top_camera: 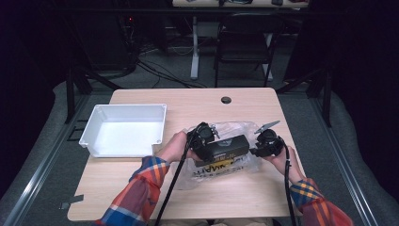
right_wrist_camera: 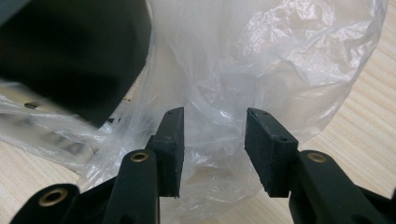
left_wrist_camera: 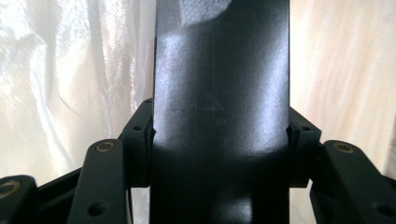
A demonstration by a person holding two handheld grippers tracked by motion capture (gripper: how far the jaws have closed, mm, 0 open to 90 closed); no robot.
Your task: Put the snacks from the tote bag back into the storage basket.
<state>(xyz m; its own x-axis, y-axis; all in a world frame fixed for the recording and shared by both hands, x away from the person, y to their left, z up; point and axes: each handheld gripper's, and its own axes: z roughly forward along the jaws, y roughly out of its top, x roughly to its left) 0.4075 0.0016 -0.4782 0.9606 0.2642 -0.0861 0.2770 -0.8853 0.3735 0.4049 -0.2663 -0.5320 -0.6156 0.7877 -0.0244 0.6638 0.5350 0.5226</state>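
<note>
Lab: black curtains (cables (top_camera: 155, 70) strewn), desk (top_camera: 193, 47).

Dim room, backlit glare, perhaps motion-blurred

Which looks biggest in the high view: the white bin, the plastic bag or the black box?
1. white bin
2. plastic bag, nearly as wide as the bin, but partly hidden
3. black box, held in the left gripper

Left gripper (top_camera: 205, 141) fingers clamped — right gripper (right_wrist_camera: 214, 140) fingers apart.
</note>
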